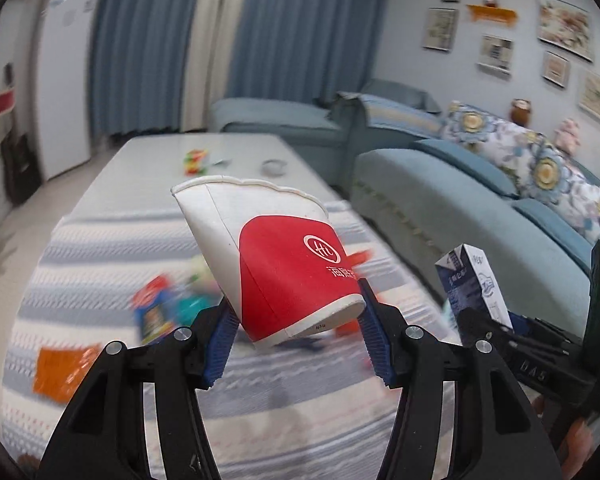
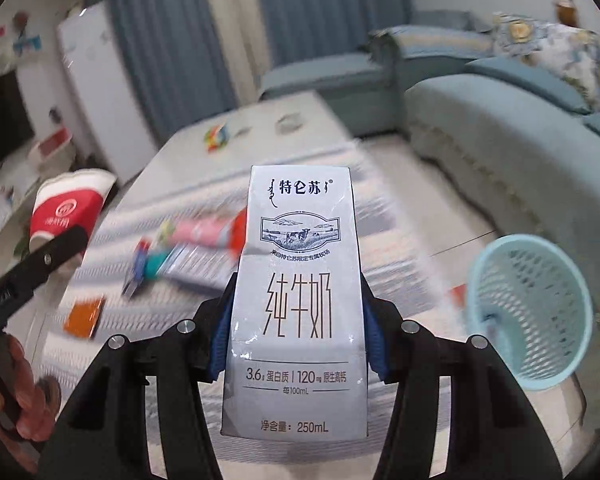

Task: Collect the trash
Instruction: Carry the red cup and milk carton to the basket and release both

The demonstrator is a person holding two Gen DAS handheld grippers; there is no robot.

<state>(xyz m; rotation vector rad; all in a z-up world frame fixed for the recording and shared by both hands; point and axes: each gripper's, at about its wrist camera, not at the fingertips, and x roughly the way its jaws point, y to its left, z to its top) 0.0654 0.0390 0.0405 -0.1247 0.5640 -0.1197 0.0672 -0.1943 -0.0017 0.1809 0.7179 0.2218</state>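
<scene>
Both grippers loaded. Left gripper [image 1: 296, 334] is clamped on a red-and-white paper cup [image 1: 276, 256], pinched low near its base, cup tilted with the rim leaning to upper left of the frame. Right gripper [image 2: 298, 338] is clamped on a milk carton [image 2: 300, 300], upright, blue pads gripping its narrow sides around mid-height. The light-blue mesh bin [image 2: 530, 312] sits at lower right of the right wrist view, mouth tipped toward the camera, beside the sofa [image 2: 500, 120]. More litter on the striped cloth [image 1: 100, 248] at centre: a pink tube [image 2: 208, 232], blurred wrappers, an orange packet [image 2: 85, 316]. Looks like the carry-to-bin step. Suggest: carton first since it's nearer the bin, bring it over the mouth before letting go, don't release from the side or it clips the rim. The cup grip looks marginal, tapered wall and low pinch, so keep it slow and avoid squeezing harder; it'll crush.
</scene>
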